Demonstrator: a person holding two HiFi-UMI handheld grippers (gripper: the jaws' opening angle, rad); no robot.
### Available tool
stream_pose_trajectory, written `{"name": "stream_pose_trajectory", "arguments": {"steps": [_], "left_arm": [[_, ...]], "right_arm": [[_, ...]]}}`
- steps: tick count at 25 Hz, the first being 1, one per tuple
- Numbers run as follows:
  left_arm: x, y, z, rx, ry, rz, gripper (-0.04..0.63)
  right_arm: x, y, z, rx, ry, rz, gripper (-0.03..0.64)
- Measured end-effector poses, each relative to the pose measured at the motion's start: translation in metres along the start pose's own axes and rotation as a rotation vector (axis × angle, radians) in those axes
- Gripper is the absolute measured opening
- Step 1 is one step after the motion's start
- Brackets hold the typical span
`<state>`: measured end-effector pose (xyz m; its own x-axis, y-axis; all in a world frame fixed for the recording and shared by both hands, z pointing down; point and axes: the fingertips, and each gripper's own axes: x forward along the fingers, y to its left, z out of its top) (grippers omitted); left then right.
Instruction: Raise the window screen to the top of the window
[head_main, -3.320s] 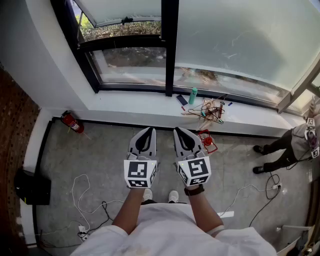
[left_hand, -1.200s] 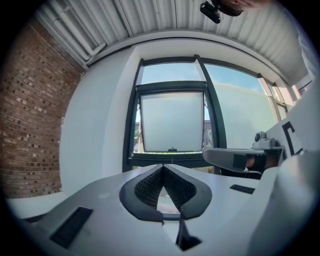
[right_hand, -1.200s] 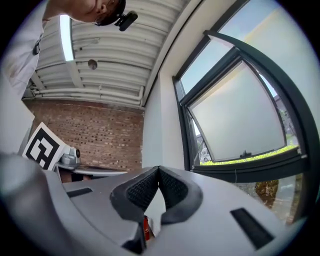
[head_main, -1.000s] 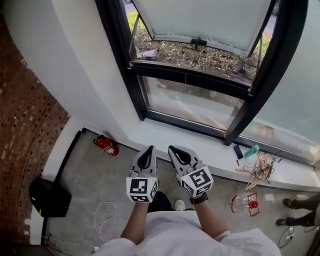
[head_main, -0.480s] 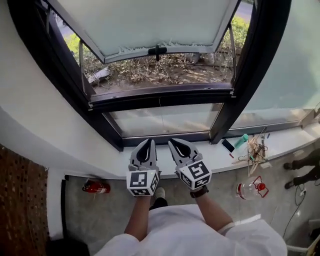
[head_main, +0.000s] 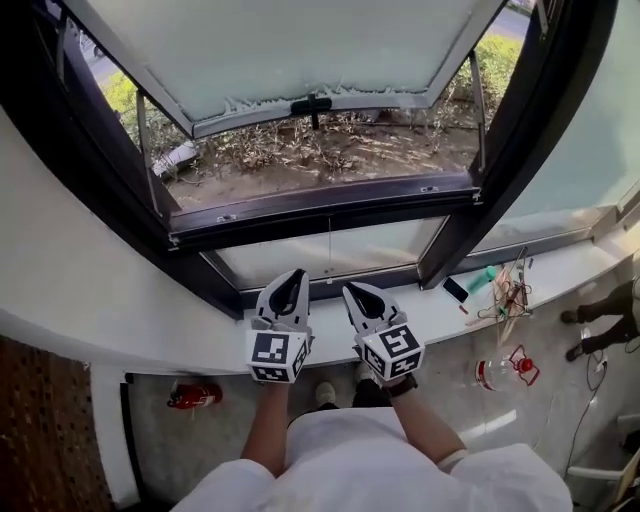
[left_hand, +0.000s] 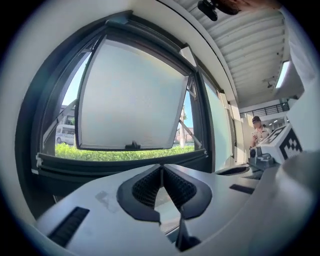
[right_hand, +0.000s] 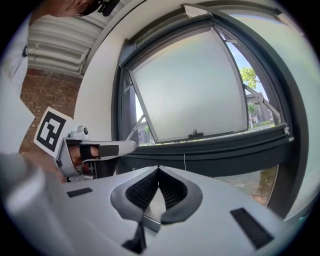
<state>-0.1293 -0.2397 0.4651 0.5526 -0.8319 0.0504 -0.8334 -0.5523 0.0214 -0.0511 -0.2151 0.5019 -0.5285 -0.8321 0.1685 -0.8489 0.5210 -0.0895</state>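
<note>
The person had swung round to face the open window (head_main: 300, 60). Left gripper (head_main: 296, 273) and right gripper (head_main: 351, 289) stayed pressed together, empty. The window screen, probably tucked in the dark rail (head_main: 320, 205) at twelve o'clock, was unraised.

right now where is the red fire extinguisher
In the head view the red fire extinguisher lies on the grey floor at lower left, near the foot of the white wall, left of the person's left forearm.
</note>
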Motion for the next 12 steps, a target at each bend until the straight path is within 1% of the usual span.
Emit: {"name": "stream_pose_trajectory", "arguments": {"steps": [1,3,6,9,11,12], "left_arm": [[0.005,0.004,0.001,0.038,0.008,0.012,0.002],[0.015,0.008,0.005,0.145,0.036,0.025,0.002],[0.034,0.007,-0.005,0.307,0.114,0.026,0.002],[0.059,0.015,-0.015,0.519,0.2,0.019,0.012],[0.074,0.021,-0.025,0.657,0.274,-0.01,0.088],[0.08,0.024,-0.03,0.72,0.309,-0.025,0.113]], "right_arm": [[0.006,-0.004,0.003,0.003,-0.002,-0.001,0.003],[0.015,-0.012,0.011,0.011,-0.014,0.001,0.003],[0.023,-0.024,0.013,0.016,-0.009,0.013,0.003],[0.033,-0.03,0.008,0.04,0.004,0.031,0.003],[0.037,-0.032,0.006,0.045,0.011,0.045,0.003],[0.038,-0.033,0.005,0.048,0.015,0.051,0.003]]}}
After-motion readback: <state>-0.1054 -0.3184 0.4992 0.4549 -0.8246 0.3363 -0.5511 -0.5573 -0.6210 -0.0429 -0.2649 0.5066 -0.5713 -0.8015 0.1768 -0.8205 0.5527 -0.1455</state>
